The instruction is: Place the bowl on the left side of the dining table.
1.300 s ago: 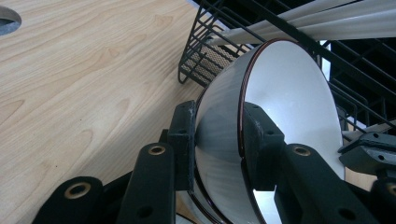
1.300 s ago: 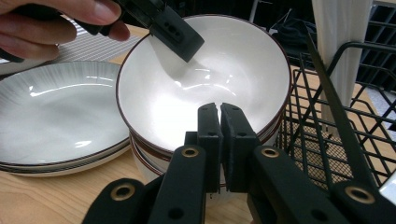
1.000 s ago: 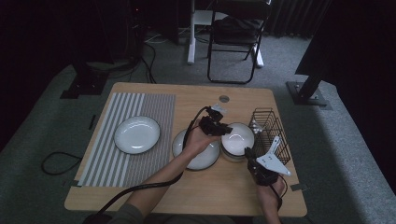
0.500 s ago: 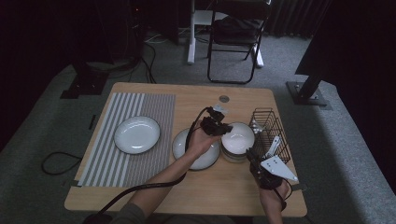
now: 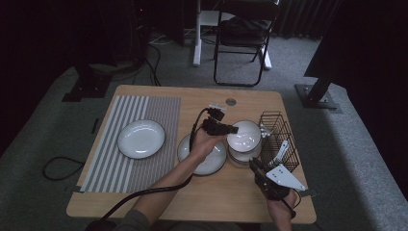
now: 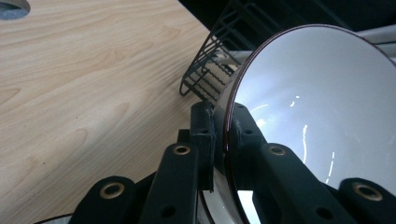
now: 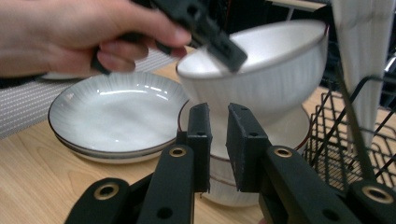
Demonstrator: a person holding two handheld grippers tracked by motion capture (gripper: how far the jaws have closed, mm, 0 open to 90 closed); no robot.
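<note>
Withdrawn from the bowl [image 5: 244,134], right gripper [image 5: 256,169] jaws slightly apart; left gripper [image 5: 230,129] jaws clamp its rim.

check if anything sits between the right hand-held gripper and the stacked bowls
Nothing visible does. The right hand-held gripper has bare table in front of its jaws up to the stacked bowls; the left hand-held gripper pinches the top bowl from above.

Dim room, glare, blurred close-ups

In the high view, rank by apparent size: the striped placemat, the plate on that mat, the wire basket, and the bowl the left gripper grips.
1. Striped placemat.
2. Plate on it.
3. Wire basket and bowl: too alike to rank.
</note>
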